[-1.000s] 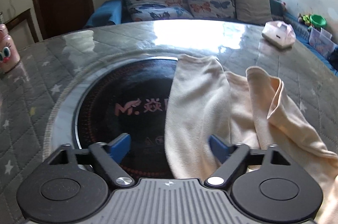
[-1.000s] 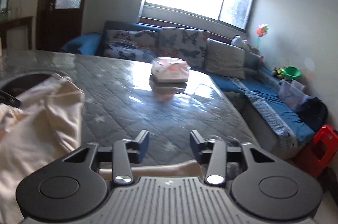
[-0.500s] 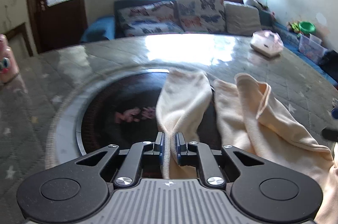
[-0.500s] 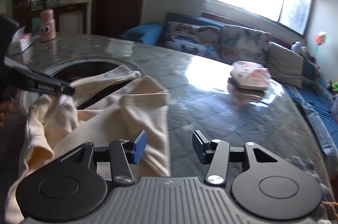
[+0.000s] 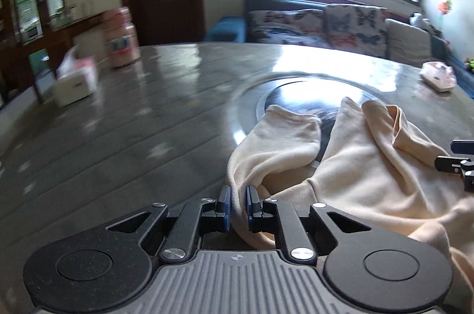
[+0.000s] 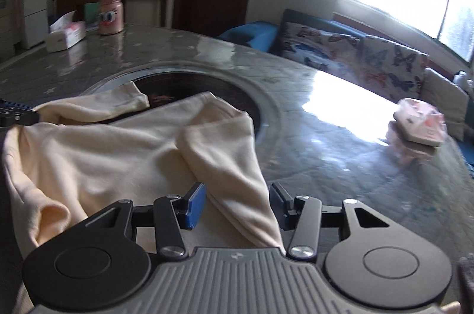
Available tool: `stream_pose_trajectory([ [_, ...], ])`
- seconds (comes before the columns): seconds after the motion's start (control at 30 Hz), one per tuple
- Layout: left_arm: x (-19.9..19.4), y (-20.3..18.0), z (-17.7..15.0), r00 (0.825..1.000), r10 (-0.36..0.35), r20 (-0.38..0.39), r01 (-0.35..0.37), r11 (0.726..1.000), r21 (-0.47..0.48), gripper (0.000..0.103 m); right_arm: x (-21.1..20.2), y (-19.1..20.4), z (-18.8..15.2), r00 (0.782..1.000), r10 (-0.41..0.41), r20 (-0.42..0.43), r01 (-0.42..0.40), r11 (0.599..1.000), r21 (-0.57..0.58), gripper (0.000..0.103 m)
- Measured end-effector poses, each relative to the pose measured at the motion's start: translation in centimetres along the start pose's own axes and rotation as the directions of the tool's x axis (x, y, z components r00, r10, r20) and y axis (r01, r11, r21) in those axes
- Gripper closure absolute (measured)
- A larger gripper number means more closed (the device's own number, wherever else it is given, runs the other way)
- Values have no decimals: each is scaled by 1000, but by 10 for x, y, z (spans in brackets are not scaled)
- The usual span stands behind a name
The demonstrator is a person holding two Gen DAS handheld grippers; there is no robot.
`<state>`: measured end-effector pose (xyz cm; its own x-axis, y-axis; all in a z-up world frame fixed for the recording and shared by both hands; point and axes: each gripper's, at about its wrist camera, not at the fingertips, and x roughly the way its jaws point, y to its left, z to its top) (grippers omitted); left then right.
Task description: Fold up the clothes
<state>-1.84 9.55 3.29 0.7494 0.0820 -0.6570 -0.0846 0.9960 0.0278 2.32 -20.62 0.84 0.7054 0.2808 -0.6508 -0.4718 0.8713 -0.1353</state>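
A cream garment lies crumpled on the grey table, partly over the dark round inset. My left gripper is shut on the garment's near left edge, by one leg or sleeve. In the right wrist view the garment spreads left and ahead. My right gripper is open, its jaws on either side of the garment's near right fold, which runs between them. The right gripper's fingertip also shows in the left wrist view.
A tissue box and a pink bottle with cartoon eyes stand at the table's far left. A pink packet lies far right. A sofa with butterfly cushions is behind the table.
My left gripper stayed shut on the cloth and pulled it left and toward me, the view swinging left. My right gripper moved forward over the garment's right fold, still open.
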Motion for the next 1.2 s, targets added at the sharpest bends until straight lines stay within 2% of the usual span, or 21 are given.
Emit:
stream_pose_trajectory([
  [0.2, -13, 30, 0, 999, 23, -37, -24, 999, -24, 83, -2, 30, 12, 996, 83, 29, -81, 993, -84, 57],
  [0.27, -18, 31, 5, 999, 28, -21, -28, 1000, -5, 69, -1, 38, 17, 994, 101, 33, -97, 989, -108, 57],
  [0.33, -23, 29, 10, 1000, 24, 3, -24, 1000, 16, 64, 4, 46, 22, 992, 120, 35, -114, 984, -136, 59],
  [0.5, -17, 5, 33, 996, -79, 34, 77, 995, 69, 63, 22, 55, 29, 993, 114, 14, -109, 978, -178, 73],
  [0.53, -11, -2, 38, 995, -92, 35, 88, 992, 85, 63, 25, 55, 30, 994, 110, 13, -106, 977, -183, 80],
  [0.57, -4, -10, 43, 994, -106, 34, 102, 989, 103, 63, 27, 54, 30, 994, 107, 13, -102, 977, -186, 91],
  [0.63, 11, -23, 52, 990, -140, 23, 136, 983, 126, 63, 29, 50, 30, 995, 94, 20, -88, 979, -185, 97],
  [0.7, 28, -36, 60, 983, -183, 2, 181, 974, 137, 63, 28, 42, 31, 997, 65, 44, -56, 983, -177, 98],
  [0.9, 78, -70, 81, 978, -205, -40, 209, 957, 202, 63, 21, -13, 38, 996, -58, 73, 65, 994, -93, 99],
  [1.0, 92, -84, 86, 976, -213, -41, 217, 943, 253, 60, 23, -45, 39, 992, -114, 54, 116, 993, -34, 99],
  [1.1, 102, -87, 88, 975, -218, -44, 222, 938, 265, 60, 31, -67, 35, 993, -118, 14, 117, 993, 21, 99],
  [1.2, 112, -91, 89, 974, -223, -48, 227, 934, 276, 60, 42, -82, 28, 996, -82, -30, 83, 994, 65, 97],
])
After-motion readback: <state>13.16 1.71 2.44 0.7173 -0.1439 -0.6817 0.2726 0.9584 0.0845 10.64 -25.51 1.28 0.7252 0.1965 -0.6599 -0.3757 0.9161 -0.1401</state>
